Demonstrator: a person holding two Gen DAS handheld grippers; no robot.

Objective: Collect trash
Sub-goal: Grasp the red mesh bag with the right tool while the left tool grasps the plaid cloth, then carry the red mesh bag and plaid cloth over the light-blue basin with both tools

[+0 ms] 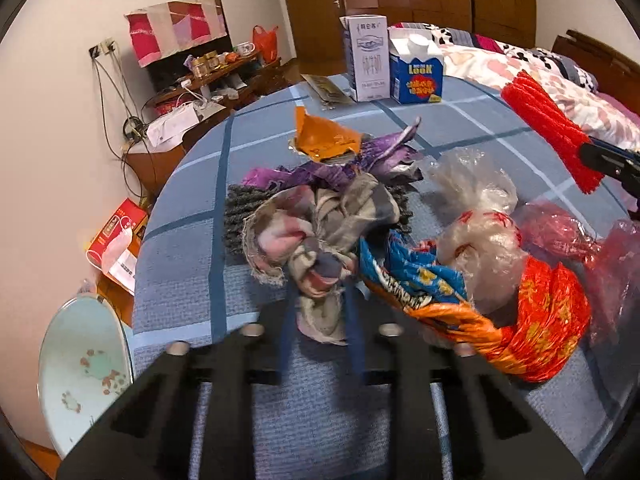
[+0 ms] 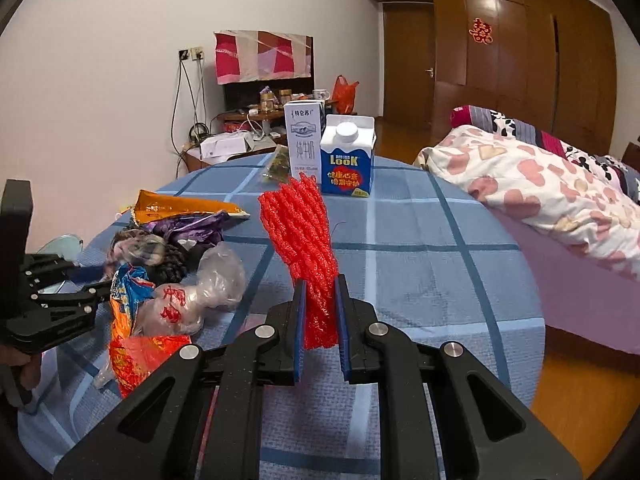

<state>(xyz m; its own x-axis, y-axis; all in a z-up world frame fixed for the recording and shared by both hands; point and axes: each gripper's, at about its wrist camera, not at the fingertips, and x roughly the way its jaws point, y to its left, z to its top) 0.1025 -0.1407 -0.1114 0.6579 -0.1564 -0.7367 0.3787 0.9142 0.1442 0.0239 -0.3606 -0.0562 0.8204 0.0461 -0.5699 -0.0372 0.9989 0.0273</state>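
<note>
Right tongs grip red foam net; milk cartons beyond.

Left gripper: blue fingers pinching crumpled cloth rag. Beside it: blue-orange snack wrapper, clear plastic bag, purple wrapper. Behind: two milk cartons on blue checked tablecloth.

The tablecloth is blue with a grid of dark and pale stripes. The foam net is bright red. 1 carton is blue and white, the other white. The quilt is cream with pink patches. The rag is grey, pink and purple.
</note>
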